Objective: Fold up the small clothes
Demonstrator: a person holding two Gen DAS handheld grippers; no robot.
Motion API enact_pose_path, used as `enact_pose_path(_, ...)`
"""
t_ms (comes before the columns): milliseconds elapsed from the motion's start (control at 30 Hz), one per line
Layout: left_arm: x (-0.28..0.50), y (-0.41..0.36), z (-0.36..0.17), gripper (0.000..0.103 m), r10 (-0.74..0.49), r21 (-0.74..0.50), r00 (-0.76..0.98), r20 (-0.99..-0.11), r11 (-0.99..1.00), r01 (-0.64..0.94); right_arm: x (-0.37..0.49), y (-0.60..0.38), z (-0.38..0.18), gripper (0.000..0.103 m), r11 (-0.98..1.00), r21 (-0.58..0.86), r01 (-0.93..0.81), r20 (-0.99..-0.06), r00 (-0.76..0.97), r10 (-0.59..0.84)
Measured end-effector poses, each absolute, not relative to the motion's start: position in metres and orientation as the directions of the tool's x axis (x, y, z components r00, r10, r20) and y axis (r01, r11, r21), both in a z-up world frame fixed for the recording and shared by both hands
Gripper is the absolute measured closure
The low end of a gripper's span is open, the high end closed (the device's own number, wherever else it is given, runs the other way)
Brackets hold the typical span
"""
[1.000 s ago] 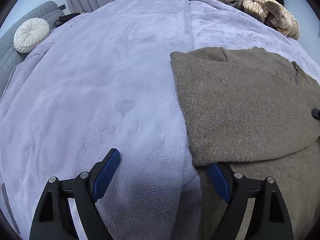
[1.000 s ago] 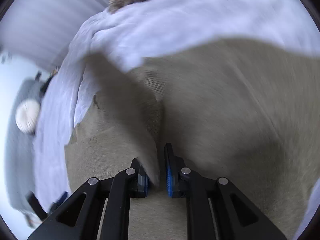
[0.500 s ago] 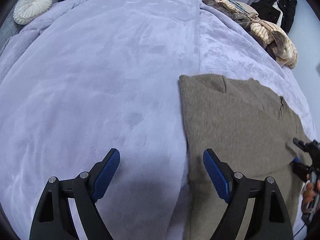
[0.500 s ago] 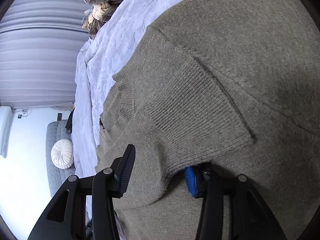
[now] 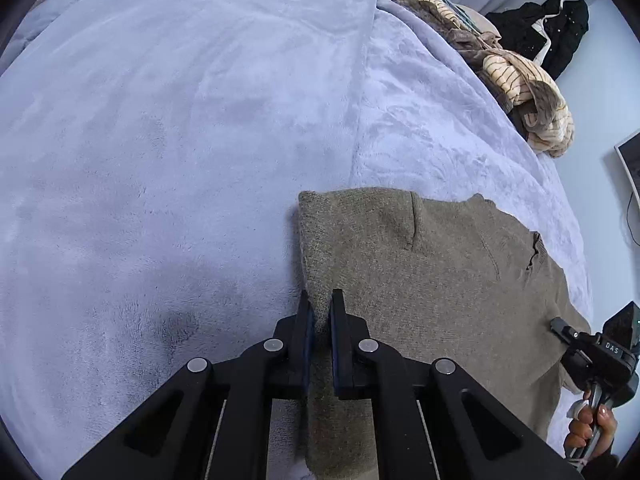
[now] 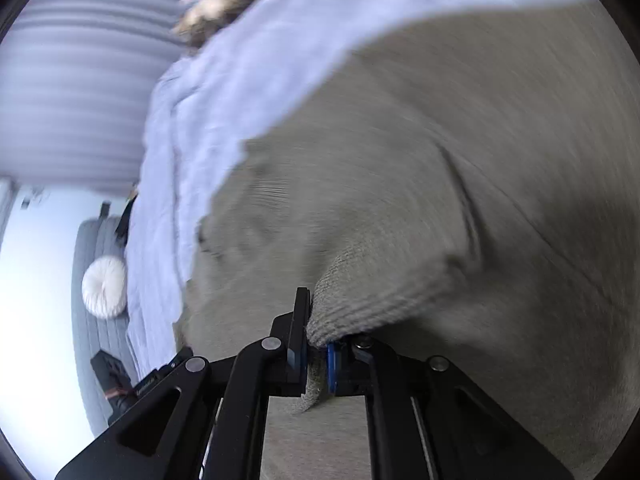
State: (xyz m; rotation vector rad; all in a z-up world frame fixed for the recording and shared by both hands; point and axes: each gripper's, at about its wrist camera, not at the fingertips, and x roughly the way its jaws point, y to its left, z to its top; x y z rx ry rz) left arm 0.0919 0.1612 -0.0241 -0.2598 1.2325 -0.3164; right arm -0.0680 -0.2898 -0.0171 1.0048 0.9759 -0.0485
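Left wrist view, left to right: pale lavender plush blanket (image 5: 180, 128) covers the bed, bare across the whole left half. Olive-brown knit sweater (image 5: 420, 280) lies flat on it at centre-right, partly folded, left edge straight. Far right, at the bed's edge: heap of beige striped and brown clothes (image 5: 516, 76), black garment on a hanger (image 5: 552, 28) behind it by the wall. Nothing between the tools and the sweater.

Left gripper (image 5: 320, 312): jaws closed together, pinching the sweater's left edge near the lower corner; knit fabric shows between the pads. Bottom right of the same view, right gripper (image 5: 560, 326) sits on the sweater's right edge, a person's hand (image 5: 592, 428) on its handle.

Right wrist view, blurred, left to right: white wall, grey quilted seat (image 6: 90, 340) with a round white pleated cushion (image 6: 105, 287), left gripper's black body low beside the blanket edge, then blanket, then sweater filling the right. Right gripper (image 6: 318, 344): clamped shut on a ribbed edge of the sweater, fold bunched up just above the fingertips, a scrap hanging below the pads.
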Motion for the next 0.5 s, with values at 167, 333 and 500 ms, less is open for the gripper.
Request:
enact_pose_path(167,0.094,0.16,-0.042,0.094,-0.36,-0.353,0.295,-0.885,0.932,0.079,-0.063,-0.285,0.001,0.096,0.702,0.6,0.383,-0.744,0.59,0.314)
enact_pose_path(333,0.09,0.165,-0.032,0.09,-0.317,-0.31,0.313,-0.895,0.948,0.074,-0.096,-0.304,-0.03,0.093,0.702,0.503,0.505,-0.834,0.498,0.238)
enact_pose_path(500,0.076,0.171,-0.003,0.09,-0.264,-0.236,0.344,-0.901,0.964,0.122,-0.125,-0.309,-0.022,0.09,0.691,0.437,0.576,-0.872,0.459,0.169)
